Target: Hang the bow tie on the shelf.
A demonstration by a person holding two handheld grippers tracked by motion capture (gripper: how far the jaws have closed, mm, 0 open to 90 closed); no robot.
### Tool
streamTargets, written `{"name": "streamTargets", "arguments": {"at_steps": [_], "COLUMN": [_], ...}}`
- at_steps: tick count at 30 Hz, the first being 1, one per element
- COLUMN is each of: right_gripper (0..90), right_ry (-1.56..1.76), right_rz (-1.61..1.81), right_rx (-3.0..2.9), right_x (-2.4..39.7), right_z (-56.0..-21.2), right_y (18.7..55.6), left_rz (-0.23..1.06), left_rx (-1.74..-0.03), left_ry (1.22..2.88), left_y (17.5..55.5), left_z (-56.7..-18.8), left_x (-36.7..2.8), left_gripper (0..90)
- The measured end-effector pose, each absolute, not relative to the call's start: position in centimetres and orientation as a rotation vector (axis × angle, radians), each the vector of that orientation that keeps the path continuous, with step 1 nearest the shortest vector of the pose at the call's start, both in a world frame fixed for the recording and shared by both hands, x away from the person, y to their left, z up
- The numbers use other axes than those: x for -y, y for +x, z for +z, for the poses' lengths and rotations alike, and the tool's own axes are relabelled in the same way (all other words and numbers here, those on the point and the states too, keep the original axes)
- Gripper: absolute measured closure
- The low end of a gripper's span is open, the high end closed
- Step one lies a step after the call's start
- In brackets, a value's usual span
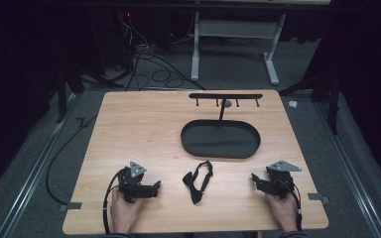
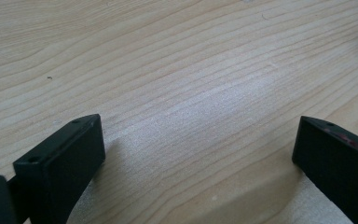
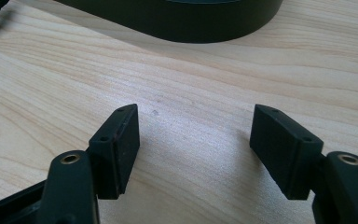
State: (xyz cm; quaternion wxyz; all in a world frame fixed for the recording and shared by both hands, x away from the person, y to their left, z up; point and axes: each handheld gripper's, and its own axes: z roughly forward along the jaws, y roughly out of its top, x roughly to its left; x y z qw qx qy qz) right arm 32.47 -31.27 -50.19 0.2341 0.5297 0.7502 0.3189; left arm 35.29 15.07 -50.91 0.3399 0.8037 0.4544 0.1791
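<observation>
left tool (image 1: 155, 187) jaws apart | right tool (image 1: 254, 180) jaws apart | bow tie (image 1: 197, 181) between

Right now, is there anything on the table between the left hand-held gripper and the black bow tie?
Nothing visible. Bare wood lies between the left hand-held gripper and the bow tie. Its jaws stand open and empty. The tray sits farther back, off that line.
</observation>
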Motion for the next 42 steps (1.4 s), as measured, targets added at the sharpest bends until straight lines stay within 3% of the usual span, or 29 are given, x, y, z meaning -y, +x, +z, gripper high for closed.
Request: {"name": "streamTargets", "arguments": {"at_steps": [21,26,29,42], "right_gripper": [34.6,37.6,46.2,48.4], "right_ry": [1.434,1.435,1.437,1.407], "right_rz": [0.885,0.886,0.884,1.013], "right_rx": [-2.085,-2.08,-2.061,-2.098], "right_x": [30.8,30.6,30.0,26.7], "right_z": [-50.2,-50.2,-50.1,-49.3], "right_y": [32.7,32.8,32.8,32.9], "left_rz": [0.471,0.471,0.476,0.478], "left_rx": [-1.188,-1.189,-1.194,-1.196], "left_ry": [2.084,2.084,2.078,2.076], "left_y": [35.2,35.2,35.2,35.2], "left_z": [-50.9,-50.9,-50.9,-50.9], "left_x": [-15.2,-15.2,-15.2,-15.2], "left_gripper": [5.4,6.0,6.9,7.4]}}
